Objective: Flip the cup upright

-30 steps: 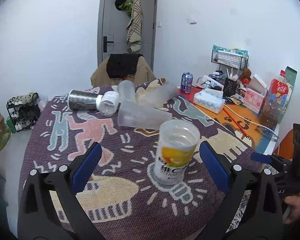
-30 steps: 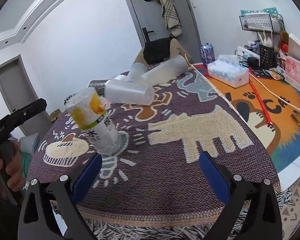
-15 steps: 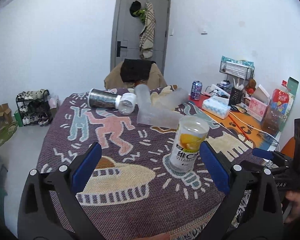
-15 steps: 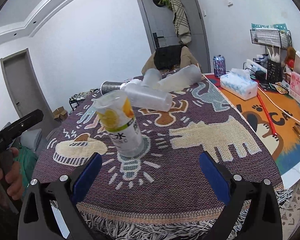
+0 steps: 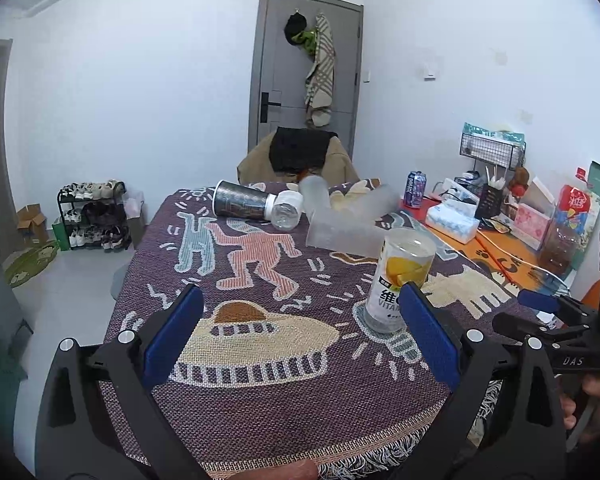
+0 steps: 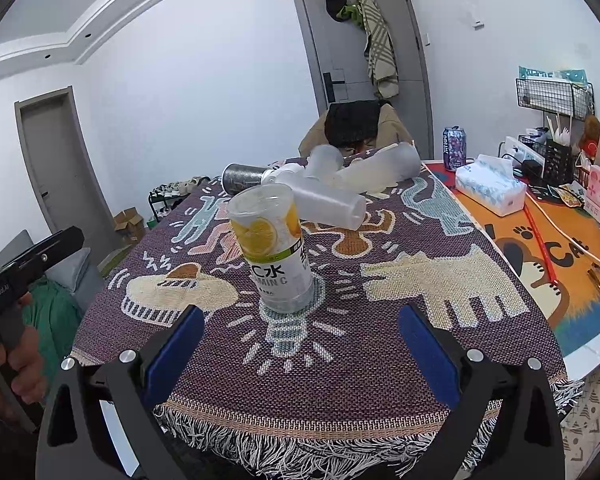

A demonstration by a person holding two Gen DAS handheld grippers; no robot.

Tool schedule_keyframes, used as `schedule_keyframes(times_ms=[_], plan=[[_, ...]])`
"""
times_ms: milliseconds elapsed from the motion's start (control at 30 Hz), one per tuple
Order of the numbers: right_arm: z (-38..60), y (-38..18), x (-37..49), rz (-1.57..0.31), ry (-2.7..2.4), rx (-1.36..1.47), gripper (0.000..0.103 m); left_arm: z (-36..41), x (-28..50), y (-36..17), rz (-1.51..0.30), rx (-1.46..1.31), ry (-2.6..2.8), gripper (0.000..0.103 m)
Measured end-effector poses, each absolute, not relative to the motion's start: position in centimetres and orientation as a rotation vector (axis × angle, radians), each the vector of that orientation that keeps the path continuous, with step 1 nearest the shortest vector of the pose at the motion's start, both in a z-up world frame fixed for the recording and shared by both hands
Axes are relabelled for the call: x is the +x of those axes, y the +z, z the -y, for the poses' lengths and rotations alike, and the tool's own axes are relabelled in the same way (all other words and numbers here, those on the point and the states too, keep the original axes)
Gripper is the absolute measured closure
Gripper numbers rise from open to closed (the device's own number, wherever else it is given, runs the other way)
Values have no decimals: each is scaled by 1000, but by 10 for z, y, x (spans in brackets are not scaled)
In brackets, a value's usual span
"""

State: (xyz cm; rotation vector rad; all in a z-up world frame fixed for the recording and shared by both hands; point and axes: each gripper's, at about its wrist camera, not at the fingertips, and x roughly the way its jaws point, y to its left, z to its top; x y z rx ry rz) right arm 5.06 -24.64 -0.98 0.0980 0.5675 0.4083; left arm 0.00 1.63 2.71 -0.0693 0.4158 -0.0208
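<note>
A clear cup with lemon print (image 5: 400,276) (image 6: 274,246) stands upright on the patterned tablecloth (image 5: 260,344) (image 6: 380,336), mouth up. Behind it lie several frosted cups on their sides (image 5: 344,234) (image 6: 328,202), plus a dark cup (image 5: 240,204) (image 6: 242,178) on its side. My left gripper (image 5: 300,336) is open, held back near the table's front edge, the lemon cup just beyond its right finger. My right gripper (image 6: 300,344) is open too, in front of the lemon cup with a gap between them. Each gripper holds nothing.
A chair (image 5: 300,156) with a dark jacket stands at the far side. On the right sit an orange mat (image 6: 540,236), a tissue box (image 6: 490,188), a drink can (image 6: 454,148) and a wire rack (image 6: 556,96). A shoe rack (image 5: 92,216) stands on the floor at left.
Both grippers have pulled back from the table and away from the lemon cup, which now looks smaller and stays upright. Both remain open.
</note>
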Motion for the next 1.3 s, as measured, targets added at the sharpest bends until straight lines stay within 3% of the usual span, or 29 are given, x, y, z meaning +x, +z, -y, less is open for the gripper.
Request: schedule_keyframes(times_ms=[1300], plan=[[247, -10, 50, -566, 406, 99, 8, -15, -1, 22, -429, -64, -10, 6]])
